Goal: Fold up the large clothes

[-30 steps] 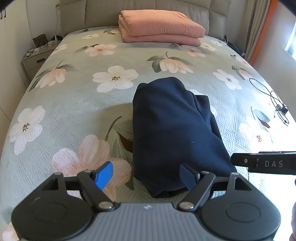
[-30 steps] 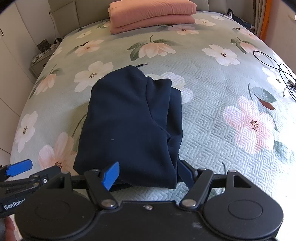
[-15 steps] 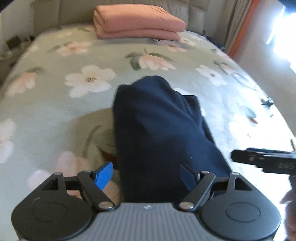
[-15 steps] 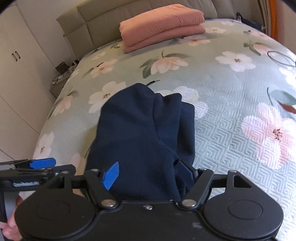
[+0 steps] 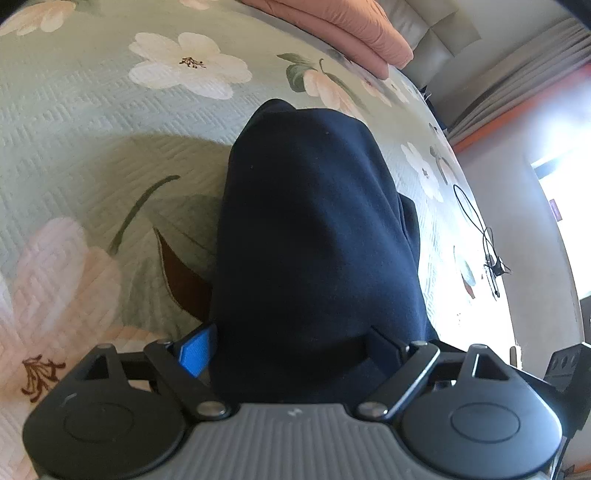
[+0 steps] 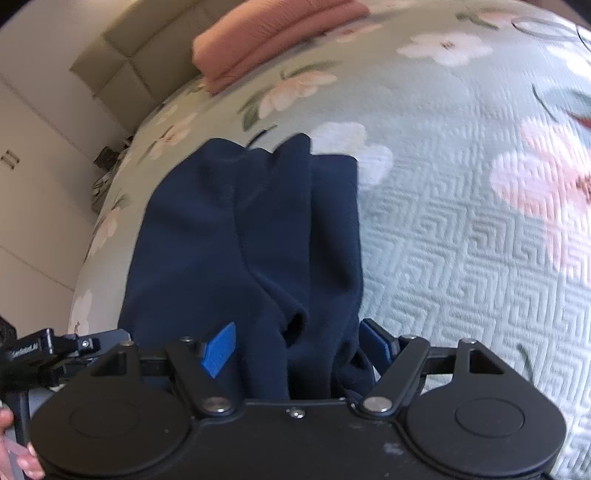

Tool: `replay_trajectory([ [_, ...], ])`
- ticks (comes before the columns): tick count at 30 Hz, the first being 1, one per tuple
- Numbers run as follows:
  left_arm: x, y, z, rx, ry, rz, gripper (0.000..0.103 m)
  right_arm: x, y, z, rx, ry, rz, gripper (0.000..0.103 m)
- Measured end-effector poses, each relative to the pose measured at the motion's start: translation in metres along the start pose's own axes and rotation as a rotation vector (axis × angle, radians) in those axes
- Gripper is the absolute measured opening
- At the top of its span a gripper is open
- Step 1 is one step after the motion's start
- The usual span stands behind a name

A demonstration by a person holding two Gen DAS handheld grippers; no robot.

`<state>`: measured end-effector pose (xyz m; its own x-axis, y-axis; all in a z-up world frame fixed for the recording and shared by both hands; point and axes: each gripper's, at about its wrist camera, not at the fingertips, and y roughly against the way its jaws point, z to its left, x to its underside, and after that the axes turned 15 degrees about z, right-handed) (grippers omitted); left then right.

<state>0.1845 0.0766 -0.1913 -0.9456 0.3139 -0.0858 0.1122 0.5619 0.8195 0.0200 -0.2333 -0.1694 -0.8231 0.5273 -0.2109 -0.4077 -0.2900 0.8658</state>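
Note:
A folded navy garment (image 5: 317, 229) lies on the floral bedspread (image 5: 92, 140); it also shows in the right wrist view (image 6: 243, 236). My left gripper (image 5: 291, 347) is open, its jaws wide apart on either side of the garment's near left end, with the cloth between them. My right gripper (image 6: 299, 343) is open, its jaws wide apart around the garment's near right end, where loose folds bunch between them. The near edge of the garment is hidden behind both gripper bodies.
A folded pink blanket (image 5: 343, 26) lies at the head of the bed, seen also in the right wrist view (image 6: 273, 40). A black cable (image 5: 484, 236) lies on the bed's right side. A bedside table (image 6: 107, 155) and white cupboards stand left.
Both grippers have dropped low and pushed forward onto the garment's near end, so the cloth now sits between their open jaws. The garment itself lies where it was.

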Motion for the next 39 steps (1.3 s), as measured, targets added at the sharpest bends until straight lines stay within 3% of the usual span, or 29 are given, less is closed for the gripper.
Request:
replay_trajectory([
  [5,0.004,-0.001,0.004,0.018,0.012,0.006,0.091,-0.006,-0.013,-0.011,-0.034,-0.037,0.053,0.095],
  [10,-0.001,-0.015,0.018,0.125,0.021,0.059,0.103,-0.009,-0.038,-0.031,-0.152,-0.111,0.119,0.103],
  [12,-0.005,-0.03,0.03,0.174,0.051,0.098,0.103,-0.008,-0.044,-0.039,-0.188,-0.141,0.097,0.103],
  [16,-0.011,-0.051,0.048,0.317,0.098,0.116,0.103,-0.008,-0.046,-0.032,-0.159,-0.083,0.079,0.103],
  [24,-0.015,-0.065,0.046,0.367,0.083,0.073,0.103,-0.014,-0.054,-0.026,-0.206,-0.051,0.061,0.103],
  [25,-0.013,-0.065,0.044,0.36,0.078,0.053,0.102,-0.014,-0.056,-0.023,-0.208,-0.039,0.055,0.101],
  [27,-0.008,-0.062,0.037,0.33,0.06,0.014,0.093,-0.016,-0.057,-0.02,-0.229,-0.02,0.058,0.077],
  [30,0.005,-0.049,0.021,0.298,0.017,-0.066,0.073,-0.018,-0.05,-0.011,-0.234,0.059,0.046,0.06],
  [34,0.018,-0.028,-0.013,0.266,-0.041,-0.17,0.069,-0.023,-0.03,-0.008,-0.267,0.145,0.012,0.056],
  [39,0.036,-0.006,-0.063,0.28,-0.079,-0.278,0.069,-0.036,0.016,-0.02,-0.333,0.247,-0.032,0.056],
])
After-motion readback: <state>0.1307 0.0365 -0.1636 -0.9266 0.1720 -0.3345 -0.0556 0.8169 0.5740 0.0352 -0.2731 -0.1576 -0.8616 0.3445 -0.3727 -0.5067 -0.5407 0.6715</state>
